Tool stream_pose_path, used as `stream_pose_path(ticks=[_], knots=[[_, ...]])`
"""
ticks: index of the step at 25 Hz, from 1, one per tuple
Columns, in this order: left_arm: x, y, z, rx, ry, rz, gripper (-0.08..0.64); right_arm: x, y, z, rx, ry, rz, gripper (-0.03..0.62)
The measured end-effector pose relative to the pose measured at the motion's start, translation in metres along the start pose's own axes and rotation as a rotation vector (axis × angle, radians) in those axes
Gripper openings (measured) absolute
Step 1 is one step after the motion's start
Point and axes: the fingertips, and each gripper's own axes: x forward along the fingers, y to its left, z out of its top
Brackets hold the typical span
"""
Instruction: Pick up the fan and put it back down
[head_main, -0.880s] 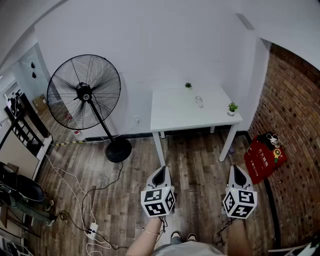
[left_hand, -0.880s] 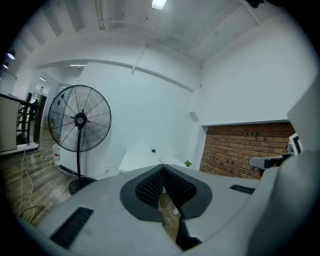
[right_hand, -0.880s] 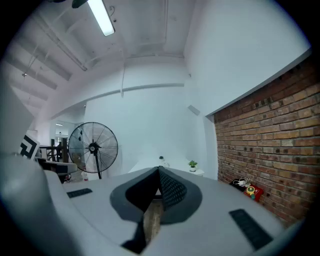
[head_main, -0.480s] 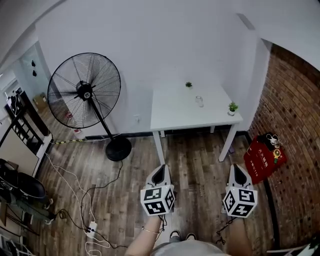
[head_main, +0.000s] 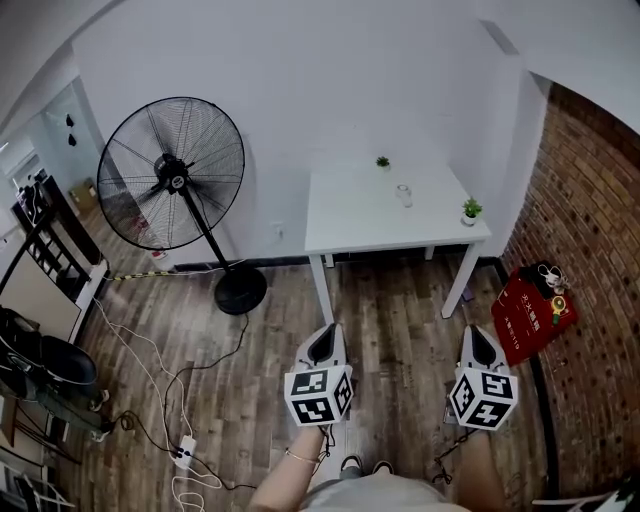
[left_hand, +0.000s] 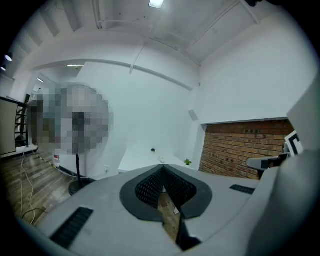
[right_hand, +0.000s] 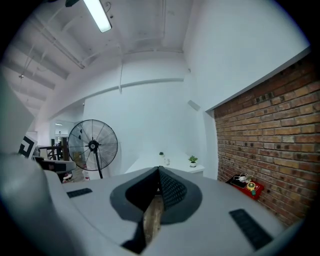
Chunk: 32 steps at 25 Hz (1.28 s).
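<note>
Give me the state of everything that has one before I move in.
fan: upright on its base on the floor, untouched.
left gripper: shut, empty.
right gripper: shut, empty.
glass: standing on the white table.

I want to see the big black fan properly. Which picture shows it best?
The head view: the tall black standing fan shows whole, from wire cage to round base. The right gripper view shows the fan smaller, base hidden. The left gripper view shows only its pole; its head is blurred over.
</note>
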Motion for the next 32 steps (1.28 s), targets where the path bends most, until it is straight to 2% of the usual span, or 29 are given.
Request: stream_pose_path(ticks=[13,32], knots=[[0.004,0.001,0.001,-0.007,0.007,0.002,0.014,0.002,-0.007,-0.004,0.006,0.012,-0.016,0.002],[0.013,-0.025,-0.005,0.027,0.004,-0.029,0.22,0.003,-0.034,-0.008,0.021,0.016,-0.02,0.002]])
